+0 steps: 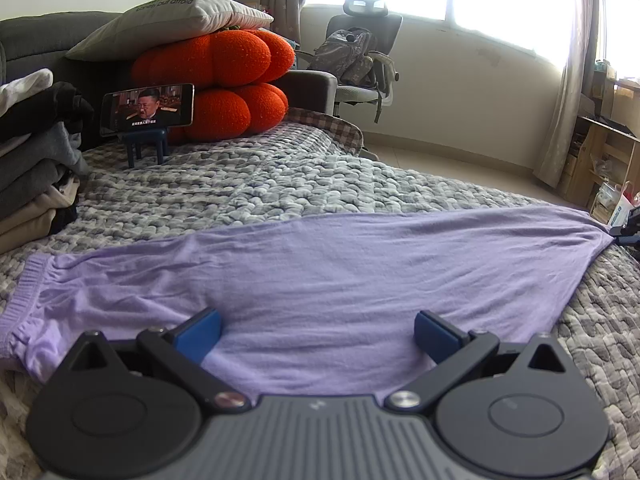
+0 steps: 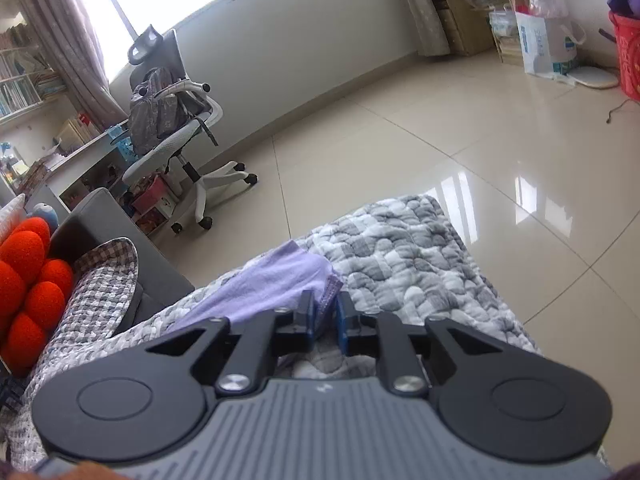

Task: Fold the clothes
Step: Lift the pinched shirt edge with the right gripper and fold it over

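Observation:
A lilac garment (image 1: 320, 264) lies spread flat across the grey quilted blanket (image 1: 280, 176), its ribbed cuff at the left. My left gripper (image 1: 318, 332) stands open just over the garment's near edge, its blue pads (image 1: 200, 336) wide apart with nothing pinched between them. At the far right the garment's tip runs to my right gripper (image 1: 630, 232). In the right wrist view my right gripper (image 2: 326, 312) has its jaws a narrow gap apart near the blanket's edge (image 2: 400, 260). The hem of the lilac garment (image 2: 272, 280) lies loosely between them.
A stack of folded clothes (image 1: 32, 168) sits at the left. Behind it are a phone on a blue stand (image 1: 148, 110) and orange cushions (image 1: 224, 80). An office chair with a backpack (image 2: 172, 120) stands on the tiled floor (image 2: 440, 140), with bags (image 2: 540, 44) beyond.

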{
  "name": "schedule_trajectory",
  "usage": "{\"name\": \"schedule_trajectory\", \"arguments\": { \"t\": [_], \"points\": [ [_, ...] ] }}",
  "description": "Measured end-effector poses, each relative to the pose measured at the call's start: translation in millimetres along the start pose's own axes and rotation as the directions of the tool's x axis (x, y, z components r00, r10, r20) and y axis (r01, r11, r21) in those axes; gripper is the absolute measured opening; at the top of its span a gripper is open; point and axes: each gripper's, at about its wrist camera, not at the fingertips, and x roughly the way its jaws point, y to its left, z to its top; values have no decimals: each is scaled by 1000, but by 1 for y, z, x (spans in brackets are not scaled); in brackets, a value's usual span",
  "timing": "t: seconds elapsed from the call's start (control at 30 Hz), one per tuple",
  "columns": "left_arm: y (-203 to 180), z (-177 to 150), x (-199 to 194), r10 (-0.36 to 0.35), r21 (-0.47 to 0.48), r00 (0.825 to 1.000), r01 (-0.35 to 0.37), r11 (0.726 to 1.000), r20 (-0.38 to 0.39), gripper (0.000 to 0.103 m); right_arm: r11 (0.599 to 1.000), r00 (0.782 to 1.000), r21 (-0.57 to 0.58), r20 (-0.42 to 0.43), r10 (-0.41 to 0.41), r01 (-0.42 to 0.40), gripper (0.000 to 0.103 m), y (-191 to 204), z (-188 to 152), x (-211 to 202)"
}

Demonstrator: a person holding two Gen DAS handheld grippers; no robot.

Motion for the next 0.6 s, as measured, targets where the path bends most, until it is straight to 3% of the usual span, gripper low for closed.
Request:
{"name": "schedule_trajectory", "arguments": {
  "t": [0.07, 0.1, 0.4, 0.5, 0.6],
  "points": [
    [0, 0, 0, 1, 1, 1000, -1, 1000, 0, 103, 1000, 1000, 24, 7, 20, -20, 39, -1, 1, -2],
    [0, 0, 0, 1, 2, 1000, -1, 1000, 0, 103, 999, 1000, 25, 7, 24, -24, 42, -1, 1, -2],
    [0, 0, 0, 1, 1, 1000, -1, 1000, 0, 103, 1000, 1000, -18, 1, 7, -7, 44, 12, -2, 4],
    [0, 0, 0, 1, 1, 1000, -1, 1000, 0, 103, 999, 1000, -52, 6, -11, 11, 44, 18, -5, 6],
    [0, 0, 0, 0, 0, 1000, 0, 1000, 1, 103, 994, 999, -105, 15, -35, 36, 23, 24, -9, 8]
  ]
}}
